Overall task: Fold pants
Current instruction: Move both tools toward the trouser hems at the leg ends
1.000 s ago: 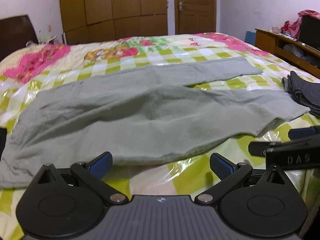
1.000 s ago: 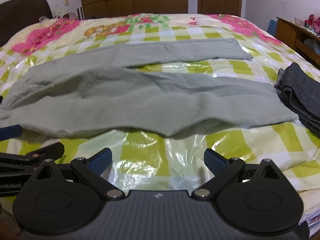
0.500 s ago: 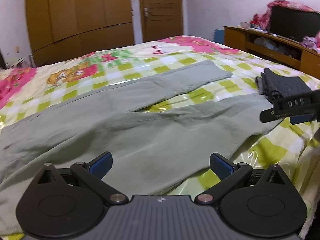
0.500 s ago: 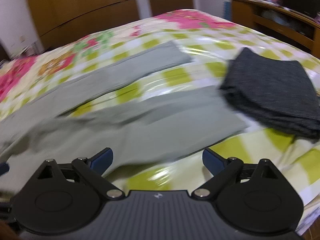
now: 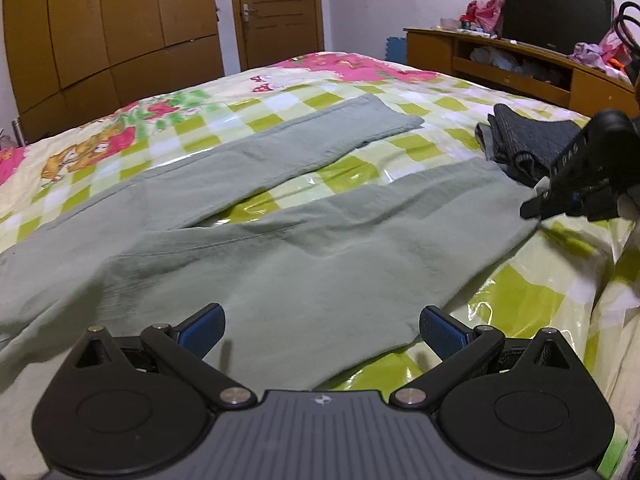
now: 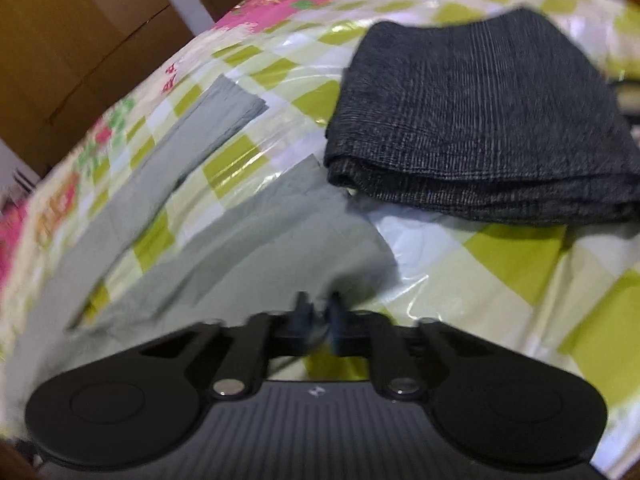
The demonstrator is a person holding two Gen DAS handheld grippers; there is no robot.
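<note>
We are looking at green pants (image 5: 256, 248) lying spread across the checkered bed cover (image 5: 520, 304), legs reaching toward 1 o'clock. Our left gripper (image 5: 320, 330) is hovering over the near leg with jaws wide apart, holding nothing. Our right gripper (image 6: 319, 316) is sitting with jaws together at that leg's hem corner, a folded dark cloth (image 6: 480, 112) lying at 1 o'clock; whether fabric is pinched, we cannot tell.

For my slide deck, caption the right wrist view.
Right gripper shut at the cuff of the sage-green cotton pants, beside folded dark grey knit garment.
</note>
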